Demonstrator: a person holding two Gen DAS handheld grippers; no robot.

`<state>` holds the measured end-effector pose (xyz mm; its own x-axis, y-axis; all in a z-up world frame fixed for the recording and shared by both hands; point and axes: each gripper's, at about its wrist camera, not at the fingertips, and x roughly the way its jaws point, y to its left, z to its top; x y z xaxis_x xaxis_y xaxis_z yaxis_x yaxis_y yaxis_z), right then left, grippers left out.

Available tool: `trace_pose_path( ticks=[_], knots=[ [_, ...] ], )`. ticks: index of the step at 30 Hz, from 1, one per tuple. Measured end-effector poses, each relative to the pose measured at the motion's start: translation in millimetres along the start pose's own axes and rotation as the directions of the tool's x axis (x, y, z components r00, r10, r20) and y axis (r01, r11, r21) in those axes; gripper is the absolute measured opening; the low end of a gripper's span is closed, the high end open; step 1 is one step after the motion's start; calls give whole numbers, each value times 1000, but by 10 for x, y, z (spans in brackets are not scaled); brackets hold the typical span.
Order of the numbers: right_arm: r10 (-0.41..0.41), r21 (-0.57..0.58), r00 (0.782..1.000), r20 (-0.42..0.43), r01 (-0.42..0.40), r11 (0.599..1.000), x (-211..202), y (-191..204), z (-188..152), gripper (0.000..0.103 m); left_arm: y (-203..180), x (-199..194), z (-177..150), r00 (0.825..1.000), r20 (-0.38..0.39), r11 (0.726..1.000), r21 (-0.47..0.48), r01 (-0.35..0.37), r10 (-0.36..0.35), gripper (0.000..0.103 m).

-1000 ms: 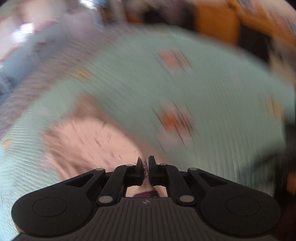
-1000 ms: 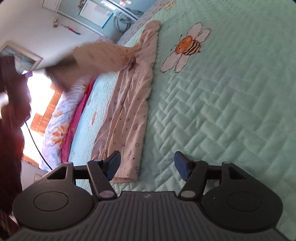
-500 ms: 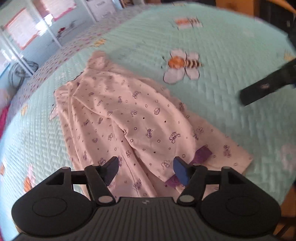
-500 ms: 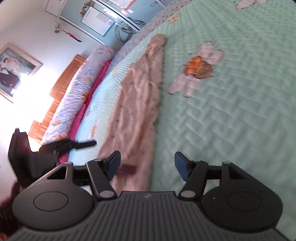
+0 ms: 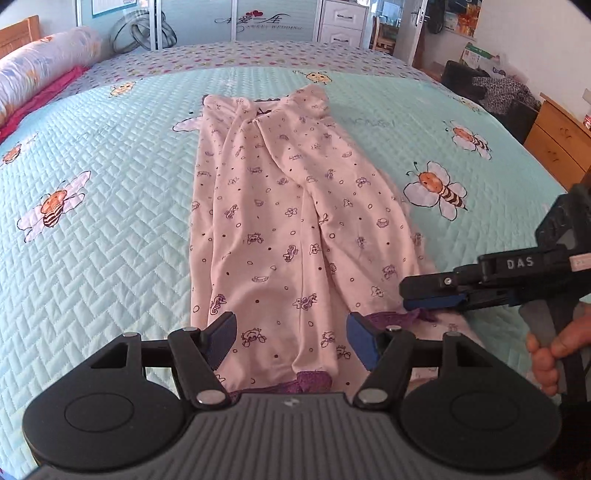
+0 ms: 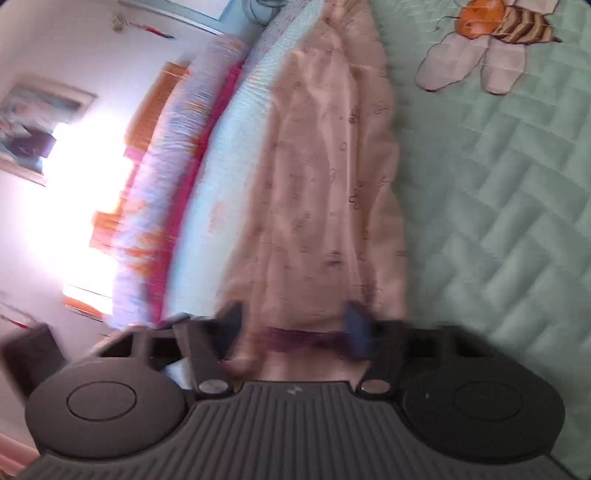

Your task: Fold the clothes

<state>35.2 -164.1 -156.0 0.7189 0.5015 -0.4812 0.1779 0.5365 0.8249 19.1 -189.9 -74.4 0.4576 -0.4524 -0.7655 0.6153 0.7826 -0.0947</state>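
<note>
Pink printed pyjama trousers lie lengthwise on the teal quilt, legs side by side, purple cuffs nearest me. My left gripper hovers open over the near left leg, above its cuff, with nothing pinched. From the right, held by a person's hand, my right gripper reaches the other purple cuff. In the blurred right wrist view the right gripper has its jaws closing, still apart, with the cuff between them and the trousers stretching away.
The quilt with bee patterns covers the bed. A long floral bolster lies along the left edge. A wooden chest of drawers stands past the right edge, and wardrobe doors stand behind the bed.
My left gripper, shut on the fabric a second ago, has opened and let go; the trousers now lie flat. My right gripper has moved in to the cuff and its jaws have narrowed.
</note>
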Motion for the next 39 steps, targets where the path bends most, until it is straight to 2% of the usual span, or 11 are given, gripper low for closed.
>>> trace_pose_path(
  ticks=[3, 6, 9, 13, 17, 24, 28, 31, 34, 37, 39],
  knots=[
    [11, -39, 1000, 13, -11, 999, -90, 166, 94, 61, 8, 38, 78, 999, 12, 999, -25, 32, -32, 68],
    [38, -95, 998, 57, -33, 995, -190, 360, 306, 61, 46, 134, 220, 997, 32, 995, -72, 76, -74, 69],
    [24, -143, 992, 121, -7, 990, -174, 457, 794, 61, 62, 266, 452, 993, 57, 987, -124, 106, -100, 69],
    [-11, -212, 981, 193, 53, 976, 97, 414, 1612, 61, 62, 510, 749, 995, 84, 988, -141, 58, -46, 69],
    [-85, -256, 978, 190, 133, 957, 618, 318, 2211, 61, 212, 780, 927, 991, 103, 967, -229, 109, -87, 69],
    [-224, -295, 965, 134, 254, 921, 1723, -19, 2739, 60, 370, 1295, 845, 994, 51, 944, -311, 112, -101, 69],
    [-223, -313, 966, 133, 254, 915, 1658, 127, 2760, 61, 417, 1281, 717, 985, 95, 939, -302, 164, -142, 69],
    [-159, -371, 972, 174, 214, 903, 1467, 353, 2774, 61, 457, 1274, 668, 980, 112, 938, -291, 189, -163, 70],
    [-265, -456, 949, 173, 316, 832, 1653, 547, 2918, 59, 434, 1250, 689, 983, 90, 943, -279, 182, -163, 70],
    [-359, -466, 922, 147, 385, 796, 1994, 546, 3143, 45, 414, 1291, 711, 983, 80, 950, -253, 182, -167, 73],
    [-421, -455, 896, 137, 435, 777, 2168, 524, 3253, 41, 428, 1306, 718, 982, 74, 950, -249, 189, -176, 74]
  ],
)
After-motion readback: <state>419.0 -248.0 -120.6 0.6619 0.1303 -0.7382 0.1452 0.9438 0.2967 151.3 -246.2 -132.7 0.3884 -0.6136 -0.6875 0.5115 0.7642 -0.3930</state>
